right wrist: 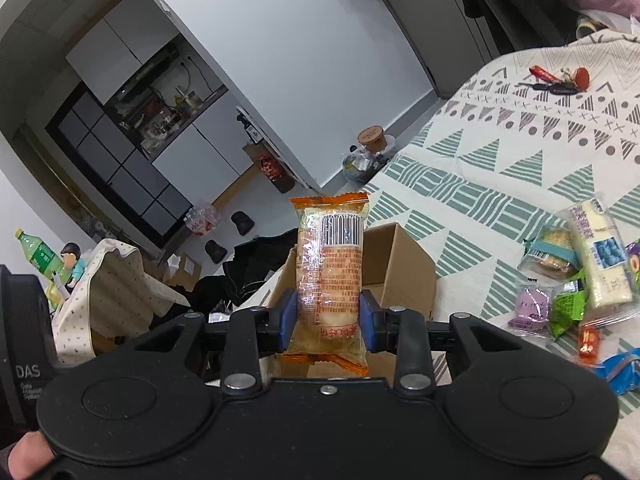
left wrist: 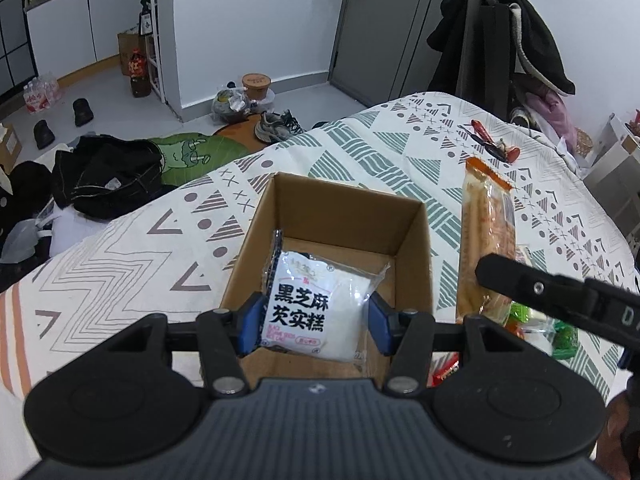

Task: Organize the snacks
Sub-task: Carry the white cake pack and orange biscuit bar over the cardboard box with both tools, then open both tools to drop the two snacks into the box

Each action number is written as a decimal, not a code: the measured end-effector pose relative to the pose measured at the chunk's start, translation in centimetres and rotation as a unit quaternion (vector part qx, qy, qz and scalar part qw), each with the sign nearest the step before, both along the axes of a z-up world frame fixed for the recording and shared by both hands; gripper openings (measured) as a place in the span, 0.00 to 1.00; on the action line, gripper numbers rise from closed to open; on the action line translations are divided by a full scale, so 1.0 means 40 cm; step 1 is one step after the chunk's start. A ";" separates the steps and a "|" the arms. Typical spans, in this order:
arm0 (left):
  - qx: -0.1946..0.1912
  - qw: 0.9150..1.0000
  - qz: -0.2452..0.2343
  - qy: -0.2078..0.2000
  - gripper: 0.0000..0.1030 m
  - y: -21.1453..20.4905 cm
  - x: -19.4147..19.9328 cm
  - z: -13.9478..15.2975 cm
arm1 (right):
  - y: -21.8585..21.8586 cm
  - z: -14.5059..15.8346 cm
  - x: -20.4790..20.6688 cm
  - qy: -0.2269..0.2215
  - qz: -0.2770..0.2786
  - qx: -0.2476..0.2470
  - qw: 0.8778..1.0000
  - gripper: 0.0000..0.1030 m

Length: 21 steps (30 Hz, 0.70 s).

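Patterned bedspread (left wrist: 132, 264) underneath everything, serving as the work surface. On it, open cardboard box (left wrist: 414, 240), flaps out of the way and mouth up, evidently the collecting place for the snacks; bare brown floor visible inside, so seemingly little or nothing packed yet.

Right of the box, near its far corner: long orange-wrapped snack (right wrist: 330, 276), raised off the bedspread and standing roughly upright, barcode end uppermost. Clamped low on its length by right gripper (right wrist: 328, 322), blue pads closed against both sides of the wrapper. Held upright probably to go in end-first or to clear the box wall on the way over.

Directly above the box opening: white sesame-cake packet (left wrist: 310, 308), label facing the camera, pinched at its two side edges by left gripper (left wrist: 312, 322), pads spread about a packet's width and pressing in. Poised over the mouth, likely for a drop straight down; whether its bottom edge touches the box floor cannot be told.

Further right of the box, loose pile of small snacks (right wrist: 576, 276) lying flat on the bedspread: white, purple, green, red and blue packets, awaiting their turn.

Beyond the box, well apart from it, toward the far edge: keys (right wrist: 556, 80), no part of the job.
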<state>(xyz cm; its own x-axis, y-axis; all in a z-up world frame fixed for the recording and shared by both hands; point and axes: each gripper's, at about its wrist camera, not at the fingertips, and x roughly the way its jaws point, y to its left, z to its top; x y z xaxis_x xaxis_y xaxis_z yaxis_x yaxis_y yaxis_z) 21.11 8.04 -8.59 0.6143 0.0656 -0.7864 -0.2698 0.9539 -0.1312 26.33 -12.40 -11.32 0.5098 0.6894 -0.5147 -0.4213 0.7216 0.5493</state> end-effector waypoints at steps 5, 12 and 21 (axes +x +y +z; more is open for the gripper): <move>-0.008 1.000 0.001 0.004 0.52 0.018 0.029 -0.022 | -0.003 -0.018 0.014 0.009 -0.005 -0.003 1.000 0.31; -0.014 1.000 0.000 0.006 0.52 0.042 0.064 -0.056 | 0.032 -0.041 0.026 0.020 0.002 -0.012 1.000 0.31; -0.020 1.000 -0.011 -0.012 0.59 0.067 0.108 -0.058 | 0.067 -0.063 0.050 0.034 -0.011 -0.022 0.999 0.31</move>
